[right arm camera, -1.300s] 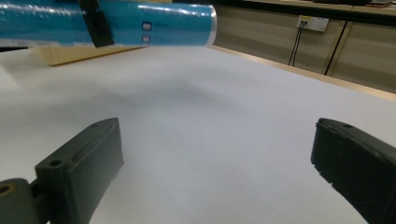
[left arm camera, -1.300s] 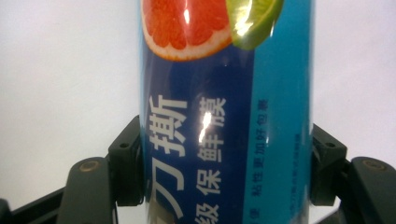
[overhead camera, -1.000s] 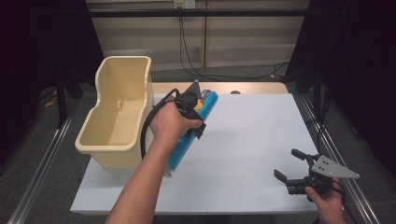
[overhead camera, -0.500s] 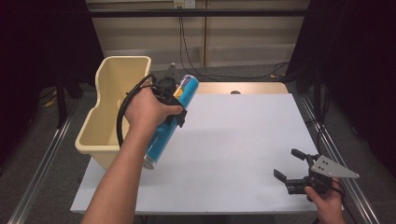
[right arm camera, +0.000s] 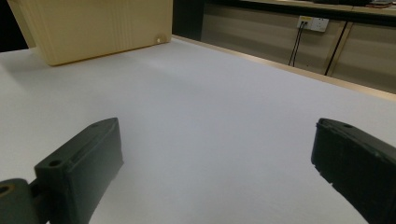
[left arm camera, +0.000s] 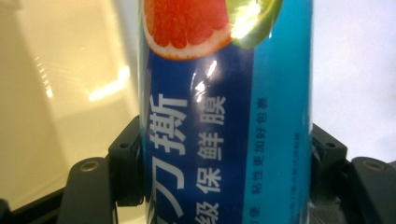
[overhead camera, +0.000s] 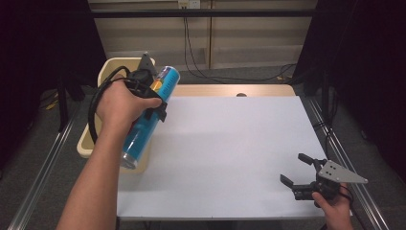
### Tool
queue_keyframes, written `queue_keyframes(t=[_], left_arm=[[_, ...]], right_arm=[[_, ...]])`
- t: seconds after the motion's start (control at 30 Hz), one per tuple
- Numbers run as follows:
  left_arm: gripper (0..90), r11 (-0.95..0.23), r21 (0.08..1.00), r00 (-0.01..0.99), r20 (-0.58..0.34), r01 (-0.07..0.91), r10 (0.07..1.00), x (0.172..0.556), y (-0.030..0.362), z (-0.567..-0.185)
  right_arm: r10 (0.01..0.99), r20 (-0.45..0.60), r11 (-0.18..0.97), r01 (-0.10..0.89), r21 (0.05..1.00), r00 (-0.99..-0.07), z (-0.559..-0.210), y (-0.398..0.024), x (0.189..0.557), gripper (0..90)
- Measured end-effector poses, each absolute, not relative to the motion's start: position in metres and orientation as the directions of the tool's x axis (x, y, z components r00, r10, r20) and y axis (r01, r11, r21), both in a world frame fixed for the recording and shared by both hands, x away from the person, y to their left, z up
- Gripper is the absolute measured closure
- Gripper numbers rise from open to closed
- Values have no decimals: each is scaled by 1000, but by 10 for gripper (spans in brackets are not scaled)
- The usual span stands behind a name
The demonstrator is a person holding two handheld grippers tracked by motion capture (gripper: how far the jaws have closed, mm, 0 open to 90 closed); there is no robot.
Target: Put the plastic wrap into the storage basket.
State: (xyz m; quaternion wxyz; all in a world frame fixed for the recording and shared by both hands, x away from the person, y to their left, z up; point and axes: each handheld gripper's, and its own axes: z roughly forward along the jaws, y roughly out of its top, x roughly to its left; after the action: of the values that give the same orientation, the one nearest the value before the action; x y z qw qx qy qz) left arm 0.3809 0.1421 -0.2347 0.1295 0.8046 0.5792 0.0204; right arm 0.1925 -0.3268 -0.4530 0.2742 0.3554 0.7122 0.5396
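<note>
In the high view, the left claw (overhead camera: 154,93) grips a long blue tube (overhead camera: 146,117) around its middle. The tube is glossy, has a silvery lower end, and slants up away from the person. Just beyond and left of that claw stands a cream bin (overhead camera: 106,67); what lies inside is hidden. The tube hangs over the bin's near corner and the edge of the white table (overhead camera: 230,143). Far to the right, the right claw (overhead camera: 299,170) stands wide, with nothing between its jaws.

In the left gripper view, the tube (left arm camera: 224,116) shows a grapefruit slice and white lettering, with the jaws pressed on both sides. The bin (left arm camera: 65,79) lies behind it.

In the right gripper view, the jaws gape over bare table (right arm camera: 210,121), with the bin (right arm camera: 98,28) well ahead to the left.
</note>
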Motion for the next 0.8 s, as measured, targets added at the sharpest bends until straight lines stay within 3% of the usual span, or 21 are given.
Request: queue_keyframes(t=[0.8], left_arm=[[321,-180,242,208,-96,953,973,375,210,-236]], right_arm=[[797,-10,166,203,965,-604,-453,-322,192,16]])
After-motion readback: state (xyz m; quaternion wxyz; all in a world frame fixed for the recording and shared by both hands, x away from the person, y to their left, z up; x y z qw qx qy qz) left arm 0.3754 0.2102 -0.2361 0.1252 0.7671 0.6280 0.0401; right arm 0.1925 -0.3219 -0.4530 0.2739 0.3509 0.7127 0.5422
